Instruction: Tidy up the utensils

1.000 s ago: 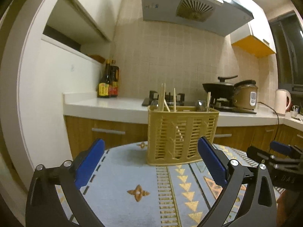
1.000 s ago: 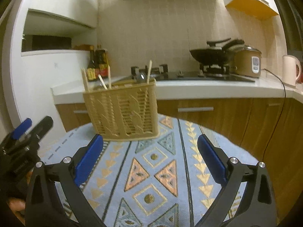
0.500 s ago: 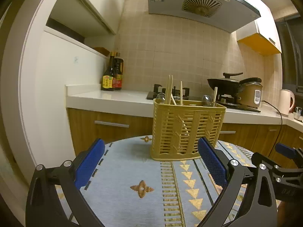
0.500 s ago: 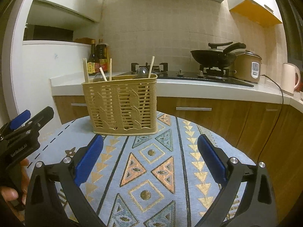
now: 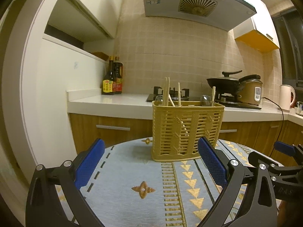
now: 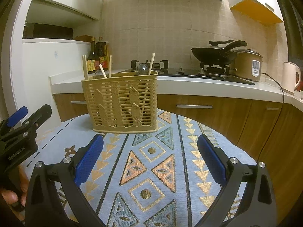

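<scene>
A tan slatted utensil basket point(image 5: 186, 130) stands upright at the far side of a round table; it also shows in the right wrist view point(image 6: 121, 102). Wooden chopsticks point(image 5: 166, 91) and spoon bowls point(image 5: 205, 100) stick up out of it, and the chopsticks point(image 6: 151, 64) show in the right wrist view too. My left gripper point(image 5: 151, 162) is open and empty, just short of the basket. My right gripper point(image 6: 150, 160) is open and empty, nearer me than the basket. Each gripper shows at the edge of the other's view.
A blue patterned cloth point(image 6: 151, 170) covers the table. Behind it runs a white counter point(image 5: 113, 104) with wooden drawers, sauce bottles point(image 5: 111, 83), a gas hob with a black wok point(image 6: 214, 54), a rice cooker point(image 6: 248, 64) and a kettle point(image 6: 290, 77).
Both grippers have lowered and tilted up slightly, so the basket sits higher in both views. Both stay open and empty.
</scene>
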Demonstrator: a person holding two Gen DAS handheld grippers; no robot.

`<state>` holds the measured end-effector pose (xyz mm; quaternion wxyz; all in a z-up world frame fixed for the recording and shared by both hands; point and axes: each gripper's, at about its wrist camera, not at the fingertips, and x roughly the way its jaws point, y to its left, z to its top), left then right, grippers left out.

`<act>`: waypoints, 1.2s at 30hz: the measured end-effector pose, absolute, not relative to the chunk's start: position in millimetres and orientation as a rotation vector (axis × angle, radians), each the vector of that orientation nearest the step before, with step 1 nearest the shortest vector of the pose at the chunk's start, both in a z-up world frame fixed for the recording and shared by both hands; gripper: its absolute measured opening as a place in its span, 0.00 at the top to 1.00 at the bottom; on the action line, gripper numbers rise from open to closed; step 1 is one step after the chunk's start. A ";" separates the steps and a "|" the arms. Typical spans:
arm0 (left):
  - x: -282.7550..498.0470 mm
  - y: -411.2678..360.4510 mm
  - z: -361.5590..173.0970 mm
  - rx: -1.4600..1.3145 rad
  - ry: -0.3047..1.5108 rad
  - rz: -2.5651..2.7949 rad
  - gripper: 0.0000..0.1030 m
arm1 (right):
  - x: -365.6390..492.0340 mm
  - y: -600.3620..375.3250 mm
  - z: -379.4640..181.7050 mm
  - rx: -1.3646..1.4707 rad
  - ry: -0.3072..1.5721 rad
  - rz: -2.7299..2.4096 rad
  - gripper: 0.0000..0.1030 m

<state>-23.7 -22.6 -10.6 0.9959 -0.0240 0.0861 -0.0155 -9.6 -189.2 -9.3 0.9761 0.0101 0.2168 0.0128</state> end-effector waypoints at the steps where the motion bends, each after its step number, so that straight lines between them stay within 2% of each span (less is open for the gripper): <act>1: -23.0 -22.8 -10.4 -0.047 0.175 -0.032 0.07 | -9.4 -189.9 -9.6 0.024 0.439 0.024 0.08; 36: -17.2 -21.9 -13.6 -0.046 0.217 -0.015 0.07 | -4.5 -194.9 -12.3 0.052 0.465 0.002 0.08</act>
